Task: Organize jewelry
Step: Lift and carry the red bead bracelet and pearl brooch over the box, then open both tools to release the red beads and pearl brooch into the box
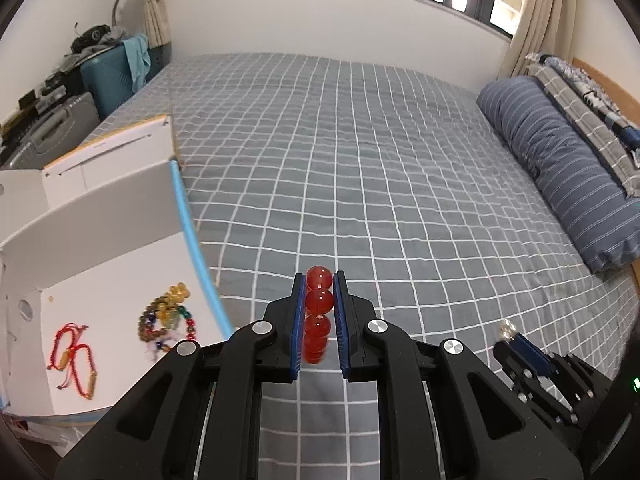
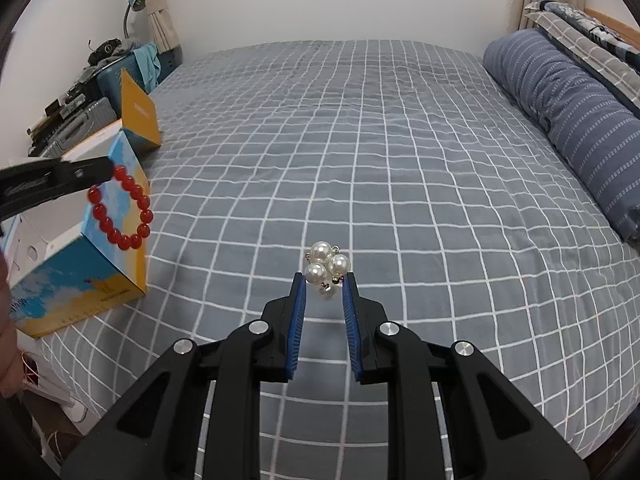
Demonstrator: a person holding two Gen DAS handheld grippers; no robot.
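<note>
Red bead bracelet partly hidden between the left tongs

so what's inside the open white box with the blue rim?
Open white box: two red cord bracelets and a heap of mixed-colour bead bracelets on the floor. The near end is hidden behind the left gripper.

Glossy red beads; matt, perhaps cotton, bedspread.

Red bead bracelet: glossy round beads, hanging as an open loop beside the box.
Pearl piece: white pearls with gold links, clustered, raised above the bed.
Box: open, holding red cord bracelets and mixed bead bracelets.
</note>
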